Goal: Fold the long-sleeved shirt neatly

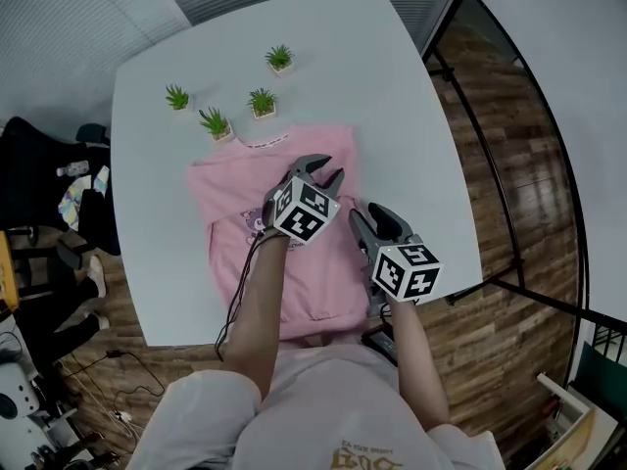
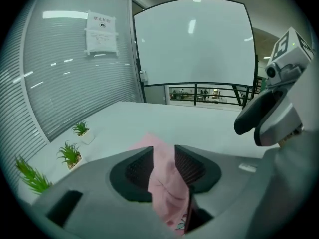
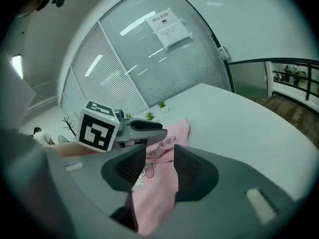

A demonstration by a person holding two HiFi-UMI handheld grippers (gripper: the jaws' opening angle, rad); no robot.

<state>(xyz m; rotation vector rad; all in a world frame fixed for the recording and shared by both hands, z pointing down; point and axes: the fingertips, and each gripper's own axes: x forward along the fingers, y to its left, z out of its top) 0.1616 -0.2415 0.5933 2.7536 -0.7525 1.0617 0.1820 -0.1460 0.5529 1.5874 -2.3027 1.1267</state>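
On the glass wall hangs a paper notice (image 2: 101, 34); its print is too small to read. On the white table (image 1: 392, 86), toward ten and eleven o'clock, stand four small white pots, each holding a spiky green plant: one (image 1: 177, 97) farthest left, then one (image 1: 215, 122) just beside the shirt's collar, one (image 1: 262, 102) a little right of it, and one (image 1: 279, 59) farthest back, near twelve o'clock.

The pink long-sleeved shirt (image 1: 235, 189) lies across the table's middle, its hem at the six o'clock edge nearest the person. A cartoon figure (image 1: 250, 225) is printed on its chest. The strip at the neckline carries marks I cannot make out.

The left gripper (image 1: 328, 169) sits over the shirt's upper right part. Its jaws stand a little apart with a ridge of pink cloth rising between them, not squeezed by the pads. The right gripper (image 1: 370, 213) hangs at about three o'clock, at the shirt's right edge. Its jaws gape wider, and through the gap the shirt shows lying flat, gripped by nothing.
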